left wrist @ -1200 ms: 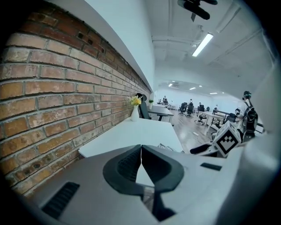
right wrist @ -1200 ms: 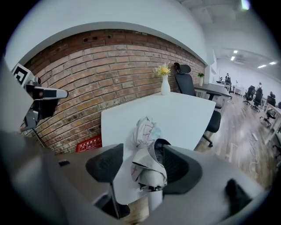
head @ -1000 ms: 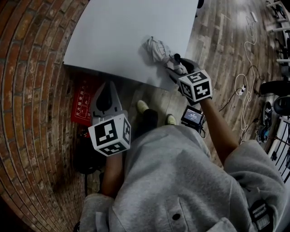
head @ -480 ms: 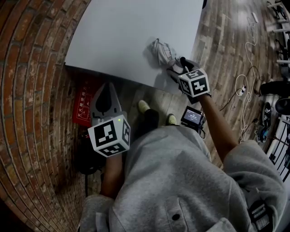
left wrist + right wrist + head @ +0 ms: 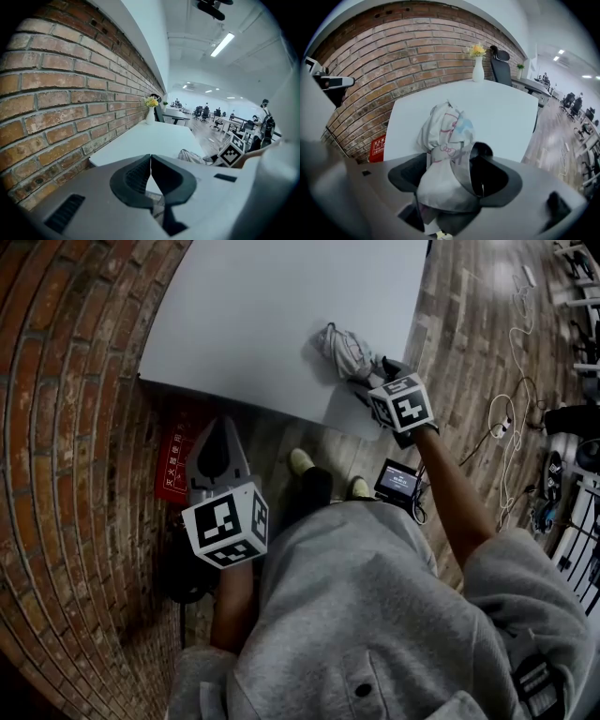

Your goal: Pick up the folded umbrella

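Umbrella (image 5: 342, 352): folded, on table (image 5: 253, 315) near front right edge | Right gripper (image 5: 368, 382): jaws spread wide, umbrella between them, pads apparently not pressing | Left gripper (image 5: 150, 161): jaws pressed together, empty, off table.

Wall: a brick wall (image 5: 417, 51) is being shown beside the white table (image 5: 262, 315).
Floor: wood planks (image 5: 469, 343) are being crossed by loose cables (image 5: 502, 423).
Furniture: a vase (image 5: 478, 70) of flowers is being carried at the table's far end, an office chair (image 5: 502, 65) behind.
Light: the room is being lit by ceiling strips (image 5: 223, 44).
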A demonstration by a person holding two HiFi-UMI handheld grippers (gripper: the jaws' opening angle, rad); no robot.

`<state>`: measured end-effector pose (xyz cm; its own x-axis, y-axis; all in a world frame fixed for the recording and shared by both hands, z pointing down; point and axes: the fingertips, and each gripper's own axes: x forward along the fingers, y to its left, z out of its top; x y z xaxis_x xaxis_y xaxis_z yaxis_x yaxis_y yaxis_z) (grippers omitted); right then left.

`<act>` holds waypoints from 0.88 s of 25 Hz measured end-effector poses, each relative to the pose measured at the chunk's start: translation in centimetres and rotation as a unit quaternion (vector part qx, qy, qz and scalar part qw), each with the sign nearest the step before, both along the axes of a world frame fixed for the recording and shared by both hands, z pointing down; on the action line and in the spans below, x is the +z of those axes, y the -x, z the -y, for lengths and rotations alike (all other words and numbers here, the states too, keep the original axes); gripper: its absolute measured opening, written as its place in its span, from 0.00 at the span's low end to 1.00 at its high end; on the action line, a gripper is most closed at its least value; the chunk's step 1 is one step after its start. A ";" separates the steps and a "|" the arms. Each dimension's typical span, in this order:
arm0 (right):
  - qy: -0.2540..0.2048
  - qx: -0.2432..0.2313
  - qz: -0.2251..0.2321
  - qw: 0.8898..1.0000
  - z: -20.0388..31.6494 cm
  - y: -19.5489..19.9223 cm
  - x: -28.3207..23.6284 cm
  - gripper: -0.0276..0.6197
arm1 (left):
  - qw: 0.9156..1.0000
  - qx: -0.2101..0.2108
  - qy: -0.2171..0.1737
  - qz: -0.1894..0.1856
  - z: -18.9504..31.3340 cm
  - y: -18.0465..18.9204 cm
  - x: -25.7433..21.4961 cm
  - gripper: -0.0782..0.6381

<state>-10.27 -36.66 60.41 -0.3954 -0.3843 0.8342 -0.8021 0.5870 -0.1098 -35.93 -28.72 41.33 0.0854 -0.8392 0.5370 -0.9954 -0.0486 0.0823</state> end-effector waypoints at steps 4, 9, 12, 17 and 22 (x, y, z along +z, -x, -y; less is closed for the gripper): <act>0.007 -0.024 -0.022 0.999 0.3 0.1 0.2 0.54 | 1.000 0.001 0.000 -0.002 0.3 0.1 0.0 0.13; 0.029 -0.027 -0.028 0.999 0.8 -0.4 1.9 0.54 | 1.000 0.002 0.001 -0.002 0.5 0.4 0.2 0.13; 0.032 -0.031 -0.031 0.999 0.8 -0.2 1.5 0.54 | 1.000 0.002 0.001 -0.004 0.5 0.3 0.3 0.13; 0.025 -0.047 -0.035 0.998 0.7 0.0 1.2 0.51 | 1.000 0.009 -0.004 -0.009 0.5 -0.7 0.1 0.13; 0.017 -0.047 -0.031 0.998 0.5 0.1 0.9 0.49 | 1.000 0.015 -0.012 -0.007 0.3 -1.7 -0.8 0.13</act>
